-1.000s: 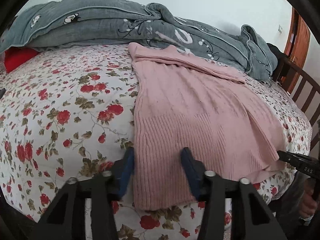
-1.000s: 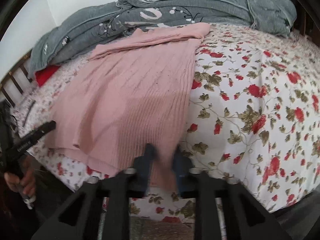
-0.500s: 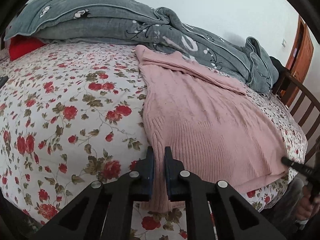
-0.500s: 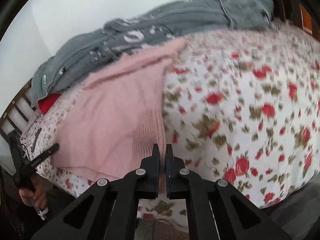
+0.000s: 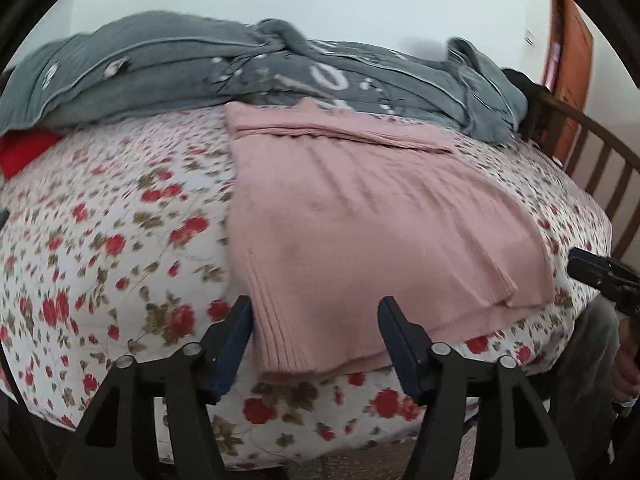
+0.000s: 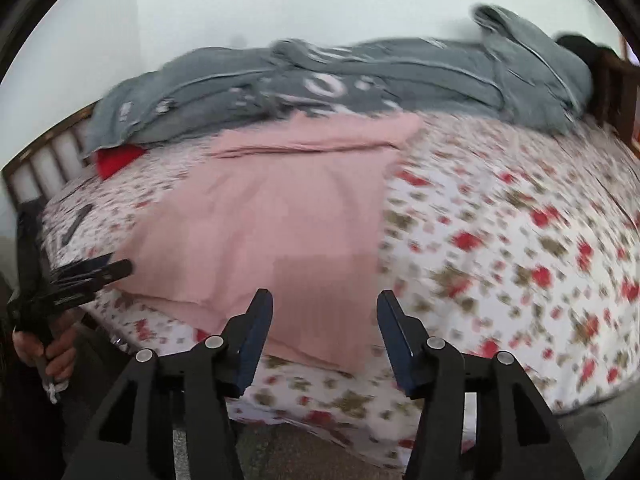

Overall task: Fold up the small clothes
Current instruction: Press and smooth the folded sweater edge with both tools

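A pink ribbed knit garment (image 5: pixel 360 216) lies flat on the flowered bed, its near hem hanging at the bed's front edge. It also shows in the right wrist view (image 6: pixel 288 216). My left gripper (image 5: pixel 316 332) is open and empty, its fingers on either side of the hem's near left corner, just in front of it. My right gripper (image 6: pixel 324 328) is open and empty, in front of the hem's near right corner. Each gripper shows at the edge of the other's view: the right one (image 5: pixel 600 276), the left one (image 6: pixel 88 276).
A flowered sheet (image 5: pixel 120 240) covers the bed. A rumpled grey blanket (image 5: pixel 280 76) lies along the far side, with a red item (image 5: pixel 24 152) under its left end. Wooden rails (image 5: pixel 600 168) stand at the bed's right end. A dark flat object (image 6: pixel 76 224) lies near the left edge.
Both grippers were shut on the garment's hem half a second ago. Both have opened and let it go, and have drawn back a little from the bed.
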`<control>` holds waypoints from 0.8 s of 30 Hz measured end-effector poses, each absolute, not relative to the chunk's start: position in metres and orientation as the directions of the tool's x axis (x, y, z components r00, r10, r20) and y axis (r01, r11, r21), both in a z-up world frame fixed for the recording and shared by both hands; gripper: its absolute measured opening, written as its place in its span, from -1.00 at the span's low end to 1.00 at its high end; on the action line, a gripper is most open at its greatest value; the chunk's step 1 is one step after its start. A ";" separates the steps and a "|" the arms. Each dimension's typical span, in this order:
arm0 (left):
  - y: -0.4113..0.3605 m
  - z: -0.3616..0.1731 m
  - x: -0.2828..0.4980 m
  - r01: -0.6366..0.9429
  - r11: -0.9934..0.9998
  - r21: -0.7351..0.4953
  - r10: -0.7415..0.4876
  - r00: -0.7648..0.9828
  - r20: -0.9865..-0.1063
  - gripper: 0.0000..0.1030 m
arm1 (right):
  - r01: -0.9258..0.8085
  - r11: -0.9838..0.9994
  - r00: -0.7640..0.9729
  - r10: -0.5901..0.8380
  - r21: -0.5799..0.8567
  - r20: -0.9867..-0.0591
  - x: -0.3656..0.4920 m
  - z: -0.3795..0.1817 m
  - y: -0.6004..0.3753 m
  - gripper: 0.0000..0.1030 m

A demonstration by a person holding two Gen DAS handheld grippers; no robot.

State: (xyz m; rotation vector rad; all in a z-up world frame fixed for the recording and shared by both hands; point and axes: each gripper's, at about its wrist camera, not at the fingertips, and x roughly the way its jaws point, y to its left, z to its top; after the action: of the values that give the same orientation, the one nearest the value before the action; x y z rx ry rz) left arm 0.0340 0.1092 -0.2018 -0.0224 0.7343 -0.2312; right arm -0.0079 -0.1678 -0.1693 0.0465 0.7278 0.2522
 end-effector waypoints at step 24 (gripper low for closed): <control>0.144 -0.228 0.051 0.040 0.979 -0.202 -0.181 0.634 -0.751 0.03 | -0.051 0.988 0.674 0.143 0.147 -0.725 0.016 -0.225 -0.192 -0.22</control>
State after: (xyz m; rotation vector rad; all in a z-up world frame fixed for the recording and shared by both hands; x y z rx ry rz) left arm 0.0506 0.1440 -0.2278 -0.1729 0.8756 -0.1268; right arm 0.0164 -0.1925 -0.2251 0.1175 0.8250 0.1094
